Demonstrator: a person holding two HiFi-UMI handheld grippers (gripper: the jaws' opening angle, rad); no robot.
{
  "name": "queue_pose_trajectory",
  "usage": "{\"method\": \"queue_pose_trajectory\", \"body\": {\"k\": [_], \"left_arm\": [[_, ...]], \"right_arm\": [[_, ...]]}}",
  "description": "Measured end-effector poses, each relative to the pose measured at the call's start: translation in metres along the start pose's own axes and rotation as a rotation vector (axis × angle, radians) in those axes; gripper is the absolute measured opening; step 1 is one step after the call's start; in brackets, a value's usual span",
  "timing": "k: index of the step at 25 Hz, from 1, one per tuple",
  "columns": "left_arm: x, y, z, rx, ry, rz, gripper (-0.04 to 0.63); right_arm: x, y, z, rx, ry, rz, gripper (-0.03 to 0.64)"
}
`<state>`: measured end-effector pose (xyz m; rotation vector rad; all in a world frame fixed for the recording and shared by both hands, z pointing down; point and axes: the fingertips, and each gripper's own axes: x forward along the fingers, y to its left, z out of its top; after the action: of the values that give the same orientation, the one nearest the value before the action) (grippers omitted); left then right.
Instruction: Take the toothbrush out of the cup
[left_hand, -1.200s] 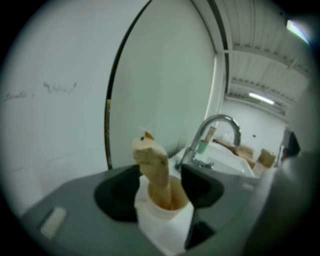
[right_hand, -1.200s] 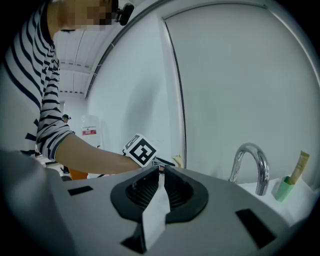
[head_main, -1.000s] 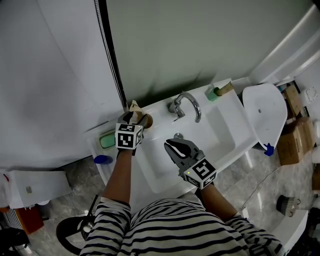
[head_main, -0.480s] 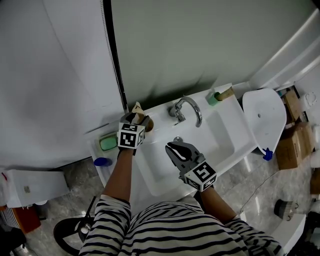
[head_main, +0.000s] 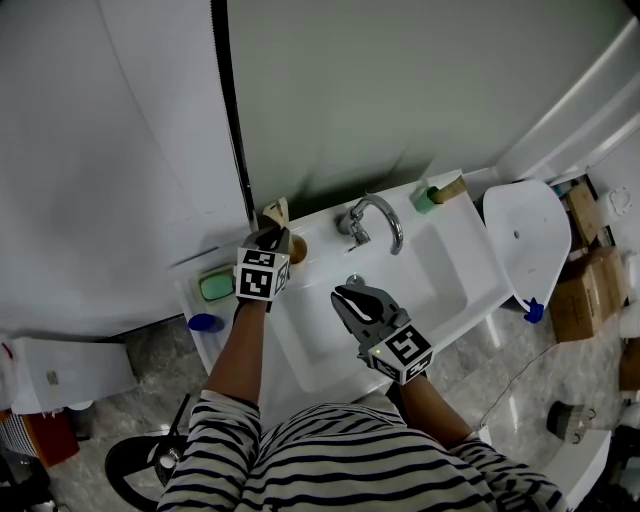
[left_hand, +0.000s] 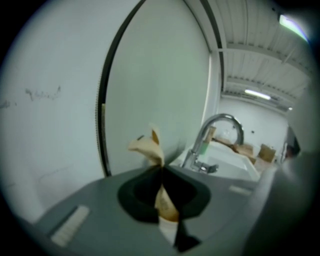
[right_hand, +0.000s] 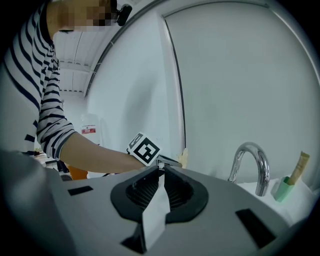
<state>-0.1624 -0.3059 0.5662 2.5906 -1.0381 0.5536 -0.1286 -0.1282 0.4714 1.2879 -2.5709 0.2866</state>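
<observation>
Evidently the left gripper (head_main: 272, 236) had just clamped shut on the toothbrush (left_hand: 149, 146) in the cup (head_main: 298, 248); lifting straight up should keep the cup upright.

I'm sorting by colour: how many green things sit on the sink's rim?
2. A green oblong item at the rim's left end, a green cup at the back right corner. Others may hide under the arms.

I find no words or numbers I can read. Left of my right fingers (right_hand: 142, 191), far off, a small red-and-white sign (right_hand: 88, 130) hangs on the wall (right_hand: 125, 100), its print too small.
</observation>
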Motion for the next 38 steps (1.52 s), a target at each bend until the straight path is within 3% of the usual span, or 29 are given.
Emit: {"method": "queue_pose_trajectory", "body": {"k": [20,38], "left_arm": [[-0.045,-0.010,0.047,0.063,-0.145,0.034,0.011],[-0.137,-0.049,0.096,0.148,-0.330,0.058,0.011]], "right_arm": [[-0.011,0.014,0.012,-0.034,-0.032,-0.002,0.008],[-0.035,0.045,0.018,-0.045,-0.072,0.001,0.008]]}}
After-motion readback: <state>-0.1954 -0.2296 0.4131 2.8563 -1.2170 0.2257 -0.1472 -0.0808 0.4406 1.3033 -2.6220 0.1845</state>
